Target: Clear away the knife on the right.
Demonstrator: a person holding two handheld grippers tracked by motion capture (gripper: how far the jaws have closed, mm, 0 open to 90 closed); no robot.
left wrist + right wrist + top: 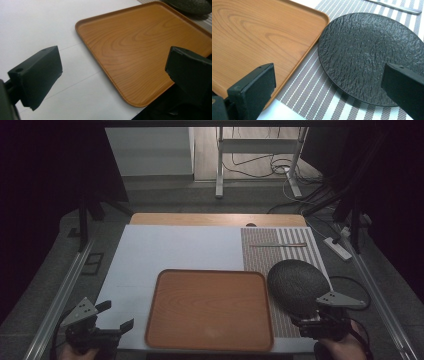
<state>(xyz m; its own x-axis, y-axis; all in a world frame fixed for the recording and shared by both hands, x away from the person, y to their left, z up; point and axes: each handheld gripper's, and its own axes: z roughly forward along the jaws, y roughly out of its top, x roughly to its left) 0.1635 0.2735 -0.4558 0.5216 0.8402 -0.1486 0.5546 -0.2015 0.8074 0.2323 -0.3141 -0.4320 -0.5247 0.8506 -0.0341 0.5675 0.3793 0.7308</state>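
Two grippers: both low at the near table edge, each with jaws spread and nothing between them.
Plate: round black rough-textured plate point(298, 285) lies flat on the striped mat, just beside the tray's right rim; whether they touch I cannot tell.
Right gripper point(320, 317): sits at the plate's near edge; in the right gripper view its jaws stand wide, the plate point(372, 57) ahead between them, unpinched.
Tray: rectangular orange-brown wooden tray point(210, 310) with rounded corners, bare, at the middle of the near side.
Left gripper point(116, 316): left of the tray, over the white sheet, jaws apart and holding nothing.
Mat: grey-and-white striped placemat point(260, 251) on the table's right part.
Utensil: slim metal piece point(278, 244) lies across the mat's far end, well apart from the plate.
Sheet: white table cover point(170, 250) under the tray.
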